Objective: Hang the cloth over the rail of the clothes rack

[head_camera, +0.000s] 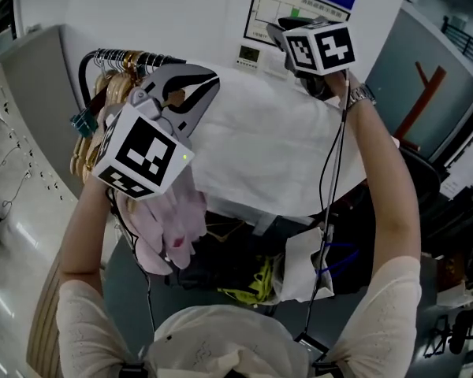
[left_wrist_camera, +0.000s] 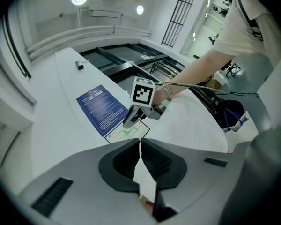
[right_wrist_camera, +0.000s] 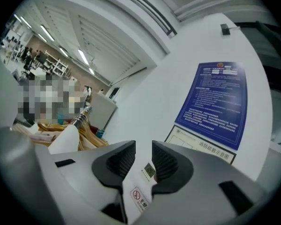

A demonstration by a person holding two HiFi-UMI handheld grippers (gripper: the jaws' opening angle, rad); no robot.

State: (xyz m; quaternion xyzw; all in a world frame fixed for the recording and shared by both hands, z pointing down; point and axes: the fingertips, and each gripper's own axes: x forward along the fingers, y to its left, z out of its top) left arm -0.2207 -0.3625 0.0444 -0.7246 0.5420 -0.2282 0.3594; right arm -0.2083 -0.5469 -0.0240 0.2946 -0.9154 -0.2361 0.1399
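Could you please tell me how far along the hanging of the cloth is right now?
Done: the white cloth is spread wide beside the hangers, apparently across the rail, which it hides. In hand: the left gripper is shut on the cloth's edge; the right gripper is open, with only wall between its jaws. Left: releasing the left side and drawing back.

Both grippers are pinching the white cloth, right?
Not both. The left gripper is shut on the white cloth, but the right gripper is open, with nothing between its jaws. The right gripper view shows it.
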